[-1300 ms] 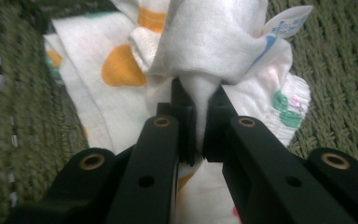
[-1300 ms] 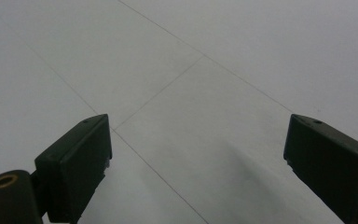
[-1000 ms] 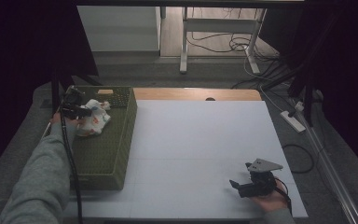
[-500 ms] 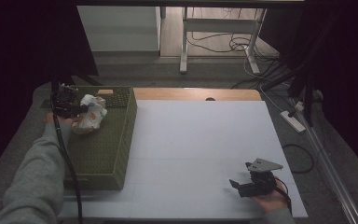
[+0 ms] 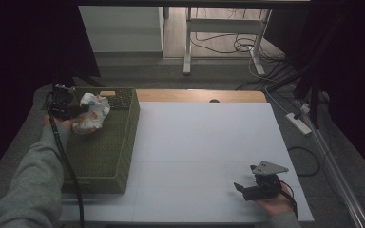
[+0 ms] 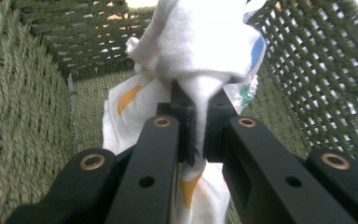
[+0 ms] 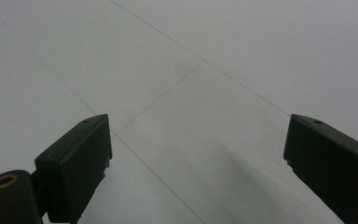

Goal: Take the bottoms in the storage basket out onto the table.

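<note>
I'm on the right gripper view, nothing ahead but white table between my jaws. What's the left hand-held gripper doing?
Observer: The left hand-held gripper is shut on a bunched white cloth with orange and blue prints.
Operator: Where is that cloth, over the table?
Observer: No, it hangs over the far end of a green woven basket at the table's left edge; the left gripper view shows the basket's walls around it.
Operator: And where is my gripper compared with that?
Observer: The right hand-held gripper sits low at the near right of the white table, jaws open, well apart from the basket.
</note>
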`<state>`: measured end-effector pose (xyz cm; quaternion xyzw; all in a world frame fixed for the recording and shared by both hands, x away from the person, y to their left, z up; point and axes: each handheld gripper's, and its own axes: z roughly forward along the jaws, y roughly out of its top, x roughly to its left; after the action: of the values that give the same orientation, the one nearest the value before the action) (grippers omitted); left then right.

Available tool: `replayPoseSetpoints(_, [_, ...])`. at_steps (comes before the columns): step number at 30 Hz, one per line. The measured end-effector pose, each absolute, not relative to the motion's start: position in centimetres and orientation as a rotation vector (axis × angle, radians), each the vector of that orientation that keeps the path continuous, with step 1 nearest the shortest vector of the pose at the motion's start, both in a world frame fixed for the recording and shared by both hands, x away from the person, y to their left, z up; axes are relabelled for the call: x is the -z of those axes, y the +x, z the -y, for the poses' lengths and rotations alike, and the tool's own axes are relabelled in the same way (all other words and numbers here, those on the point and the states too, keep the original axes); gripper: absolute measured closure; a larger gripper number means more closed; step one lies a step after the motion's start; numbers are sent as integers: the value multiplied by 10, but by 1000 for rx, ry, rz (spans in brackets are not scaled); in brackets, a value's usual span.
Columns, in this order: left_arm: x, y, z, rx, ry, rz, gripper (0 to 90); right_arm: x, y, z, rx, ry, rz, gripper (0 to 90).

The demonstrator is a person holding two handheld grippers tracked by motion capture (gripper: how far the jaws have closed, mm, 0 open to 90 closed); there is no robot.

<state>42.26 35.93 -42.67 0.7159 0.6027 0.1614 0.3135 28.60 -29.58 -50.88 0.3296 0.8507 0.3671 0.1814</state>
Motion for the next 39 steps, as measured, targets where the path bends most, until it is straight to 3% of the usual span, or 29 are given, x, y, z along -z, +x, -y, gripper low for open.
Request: replayPoseSetpoints(39, [403,391,-356,-430,1745,-1441,850,510,286,294,-1031,930,-2400,81])
